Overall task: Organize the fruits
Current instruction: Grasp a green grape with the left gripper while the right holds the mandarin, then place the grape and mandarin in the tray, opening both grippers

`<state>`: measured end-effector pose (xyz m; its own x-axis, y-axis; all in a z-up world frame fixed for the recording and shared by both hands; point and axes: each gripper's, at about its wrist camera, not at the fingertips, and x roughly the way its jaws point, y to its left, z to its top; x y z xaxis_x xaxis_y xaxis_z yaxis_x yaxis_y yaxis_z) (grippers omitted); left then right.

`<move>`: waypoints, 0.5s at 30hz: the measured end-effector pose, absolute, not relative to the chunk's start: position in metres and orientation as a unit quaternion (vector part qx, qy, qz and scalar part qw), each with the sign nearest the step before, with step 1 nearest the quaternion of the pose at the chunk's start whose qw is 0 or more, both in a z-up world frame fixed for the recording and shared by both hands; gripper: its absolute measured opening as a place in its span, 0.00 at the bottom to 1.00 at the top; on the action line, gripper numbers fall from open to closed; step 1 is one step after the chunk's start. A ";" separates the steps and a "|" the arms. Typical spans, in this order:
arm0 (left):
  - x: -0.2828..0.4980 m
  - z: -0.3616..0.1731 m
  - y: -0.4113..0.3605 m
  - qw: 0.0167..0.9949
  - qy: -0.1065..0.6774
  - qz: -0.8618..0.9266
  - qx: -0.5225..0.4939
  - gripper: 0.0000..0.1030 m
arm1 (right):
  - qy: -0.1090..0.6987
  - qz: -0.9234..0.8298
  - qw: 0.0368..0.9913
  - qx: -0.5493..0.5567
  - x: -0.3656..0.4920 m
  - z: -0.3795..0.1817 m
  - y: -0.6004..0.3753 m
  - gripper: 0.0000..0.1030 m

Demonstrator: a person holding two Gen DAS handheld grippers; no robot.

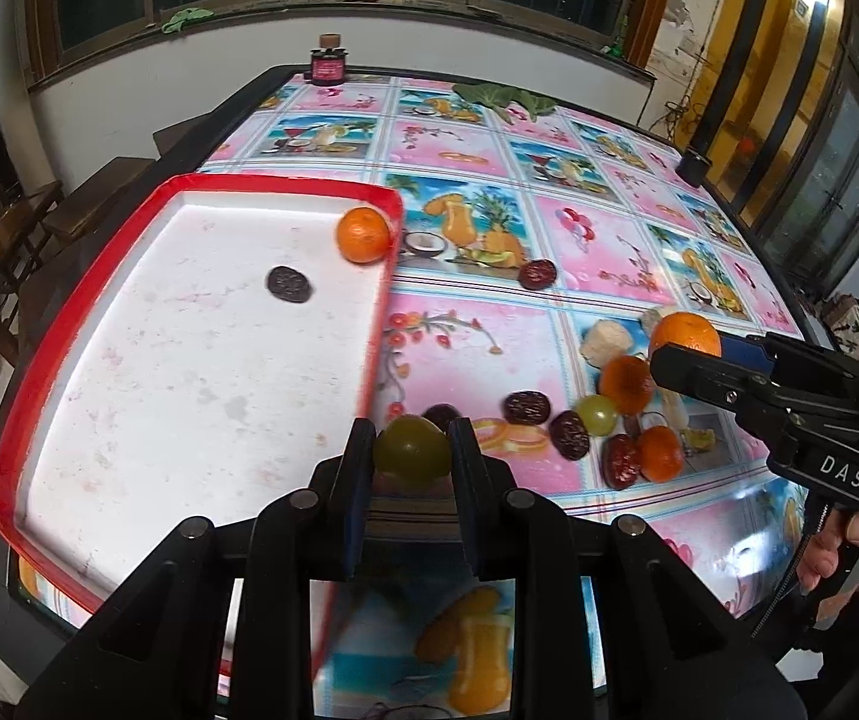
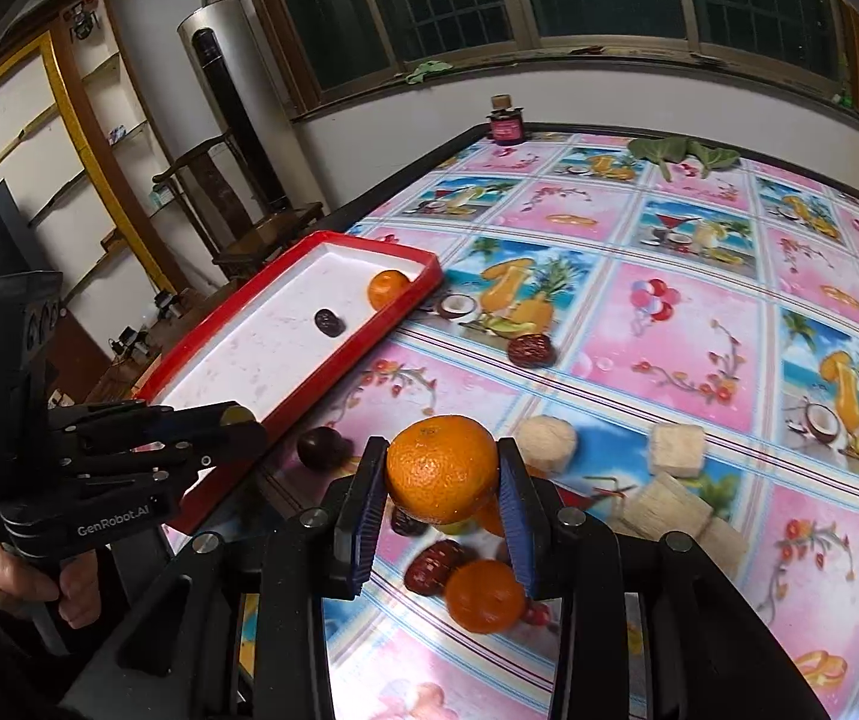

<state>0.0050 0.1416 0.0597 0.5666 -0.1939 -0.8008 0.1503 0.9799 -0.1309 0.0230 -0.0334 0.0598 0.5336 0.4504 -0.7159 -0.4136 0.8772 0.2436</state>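
Note:
My left gripper (image 1: pixel 412 450) is shut on a green grape (image 1: pixel 412 449), held just right of the red-rimmed white tray (image 1: pixel 129 312). Inside the tray lie a mandarin (image 1: pixel 363 234) in the far right corner and a dark date (image 1: pixel 289 284). My right gripper (image 2: pixel 441 471) is shut on a mandarin (image 2: pixel 440 468), lifted above a heap of loose fruit on the table: another mandarin (image 2: pixel 483 597), red dates (image 2: pixel 432 564) and a dark plum (image 2: pixel 322 447). In the left wrist view the right gripper (image 1: pixel 678 354) shows at the right with its mandarin (image 1: pixel 686 333). The left gripper (image 2: pixel 237 423) appears at the left of the right wrist view.
Loose on the flowered tablecloth (image 1: pixel 609 228) lie a green grape (image 1: pixel 597 413), dark dates (image 1: pixel 526 408), a red date (image 1: pixel 537 273) and pale beige chunks (image 2: pixel 676 450). A dark jar (image 1: pixel 327 63) and green leaves (image 1: pixel 504 97) sit at the far edge. Chairs stand left of the table.

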 end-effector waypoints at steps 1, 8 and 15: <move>0.005 0.060 0.147 0.886 0.454 -0.094 -0.029 0.22 | 0.417 0.249 0.874 0.022 0.025 0.059 -0.031 0.35; 0.013 0.060 0.188 0.886 0.453 -0.068 -0.065 0.22 | 0.424 0.280 0.861 0.030 0.033 0.060 -0.012 0.35; 0.032 0.051 0.207 0.881 0.462 -0.062 -0.083 0.22 | 0.432 0.317 0.844 0.027 0.064 0.065 0.024 0.35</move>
<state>0.0319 0.2068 0.0514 0.5649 -0.1855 -0.8040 0.0314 0.9785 -0.2036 0.0636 0.0245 0.0648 0.4250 0.5583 -0.7125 -0.5118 0.7975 0.3195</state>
